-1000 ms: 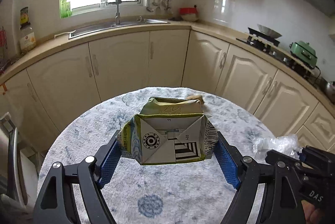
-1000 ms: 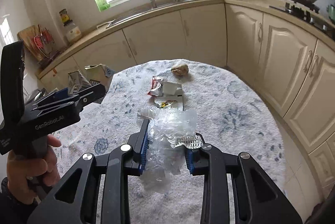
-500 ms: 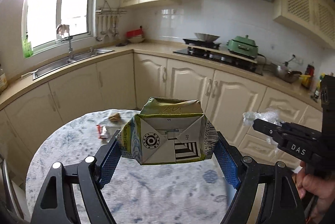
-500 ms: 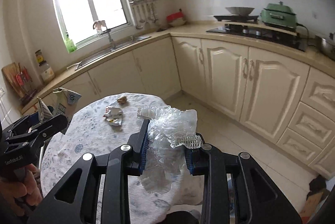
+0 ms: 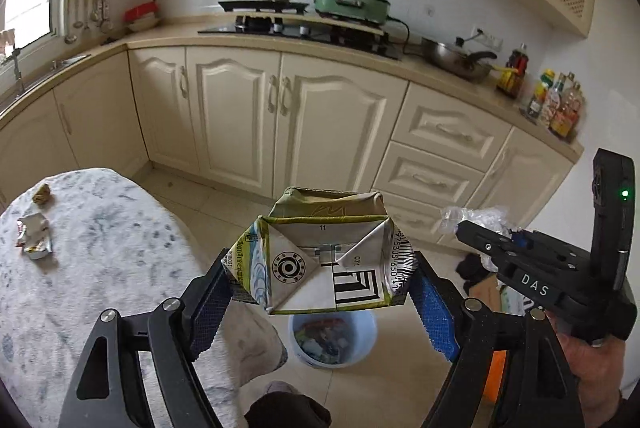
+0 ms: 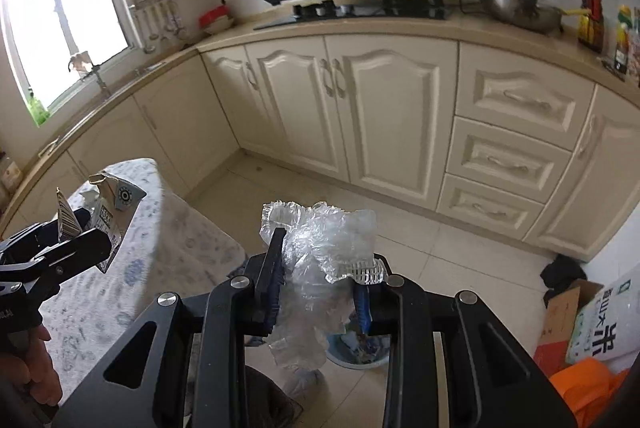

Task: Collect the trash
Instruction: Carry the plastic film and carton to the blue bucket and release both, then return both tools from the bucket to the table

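My left gripper (image 5: 320, 292) is shut on a crushed green-and-white drink carton (image 5: 320, 260), its blue pads pressing both sides. It hangs over the floor, above a light blue trash bin (image 5: 334, 342) that holds scraps. My right gripper (image 6: 320, 276) is shut on a crumpled clear plastic wrap (image 6: 320, 252), with the same bin (image 6: 356, 352) partly hidden below it. In the left wrist view the right gripper (image 5: 516, 260) shows at the right edge, held by a hand. The left gripper with the carton (image 6: 108, 216) shows at the left of the right wrist view.
The round table with its grey-blue cloth (image 5: 100, 268) lies to the left and bears a torn wrapper (image 5: 34, 236) and a brown scrap (image 5: 42, 193). Cream cabinets (image 5: 280, 116) line the far side. Cardboard, a printed bag (image 6: 600, 328) and something orange (image 6: 584, 388) sit at the right.
Both views have swung right, from the table and window to the floor, stove-side cabinets and bin. The carton and the plastic wrap stay gripped as before.
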Motion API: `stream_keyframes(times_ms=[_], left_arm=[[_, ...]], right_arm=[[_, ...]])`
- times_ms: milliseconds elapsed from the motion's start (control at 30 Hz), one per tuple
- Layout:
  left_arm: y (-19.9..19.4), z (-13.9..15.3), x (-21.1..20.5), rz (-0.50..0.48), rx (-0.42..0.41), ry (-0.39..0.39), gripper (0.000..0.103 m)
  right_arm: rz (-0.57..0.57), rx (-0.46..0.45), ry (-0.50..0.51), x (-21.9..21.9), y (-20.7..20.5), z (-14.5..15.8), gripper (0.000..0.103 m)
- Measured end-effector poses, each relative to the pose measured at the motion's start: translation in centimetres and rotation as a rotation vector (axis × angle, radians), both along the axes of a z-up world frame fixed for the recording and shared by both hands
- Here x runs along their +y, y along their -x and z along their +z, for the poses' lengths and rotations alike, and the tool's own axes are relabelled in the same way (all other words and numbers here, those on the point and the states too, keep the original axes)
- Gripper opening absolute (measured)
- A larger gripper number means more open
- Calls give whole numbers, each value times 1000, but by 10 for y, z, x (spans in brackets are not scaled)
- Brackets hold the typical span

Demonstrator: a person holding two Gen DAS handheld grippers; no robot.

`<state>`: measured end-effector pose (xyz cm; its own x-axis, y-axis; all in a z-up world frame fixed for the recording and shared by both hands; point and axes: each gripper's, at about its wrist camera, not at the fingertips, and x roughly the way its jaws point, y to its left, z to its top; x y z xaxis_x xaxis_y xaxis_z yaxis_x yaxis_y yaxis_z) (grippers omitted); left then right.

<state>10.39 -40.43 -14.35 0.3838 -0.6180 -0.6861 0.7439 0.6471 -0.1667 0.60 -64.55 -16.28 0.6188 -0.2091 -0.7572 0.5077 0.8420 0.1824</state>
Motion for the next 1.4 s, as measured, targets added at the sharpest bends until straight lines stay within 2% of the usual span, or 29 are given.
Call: stream_keyframes(times_ms=[300,433,600,667,733,767,800,833,900,933,1000,1100,1267,1400], left_arm=[[-14,-80,-96,-109,168,-156,79],[-31,-116,-120,-111,273,-196,79],[-62,-151,-151,-96,361,-282,79],[-57,-163,-155,-92,366,-314,80],[-73,-171,-171,-89,372,-341,81],[-78,-174,-172,-87,371,-350,82],[-78,-175,-174,-82,362,-356,87],[-75,-174,-176,-80,355,-360,94],[-86,-176,-194,-72,333,-372,100],[-102,-171,-204,-72,327,-379,101],[-120,-168,-213,-72,326,-387,101],[-122,-160,-203,-58,299,-383,101],[-94,-124,-175,-48,224,-338,101],[-74,-91,-139,-45,191,-274,101]], right_arm=[[-77,132,-141,-57,4,-104,29],[-89,180,-217,-74,-2,-149,29],[-126,216,-305,-95,-7,-198,32],[-144,226,-339,-101,-8,-213,35],[-162,235,-372,-106,-8,-224,46],[-168,236,-386,-108,-7,-228,49],[-172,237,-392,-107,-7,-230,60],[-178,237,-397,-107,-6,-231,77],[-199,231,-399,-106,-3,-233,96],[-211,234,-395,-106,-2,-233,101],[-230,244,-393,-106,-2,-232,103],[-259,251,-394,-107,0,-227,103],[-271,260,-356,-99,1,-204,103],[-255,227,-325,-87,-2,-175,103]])
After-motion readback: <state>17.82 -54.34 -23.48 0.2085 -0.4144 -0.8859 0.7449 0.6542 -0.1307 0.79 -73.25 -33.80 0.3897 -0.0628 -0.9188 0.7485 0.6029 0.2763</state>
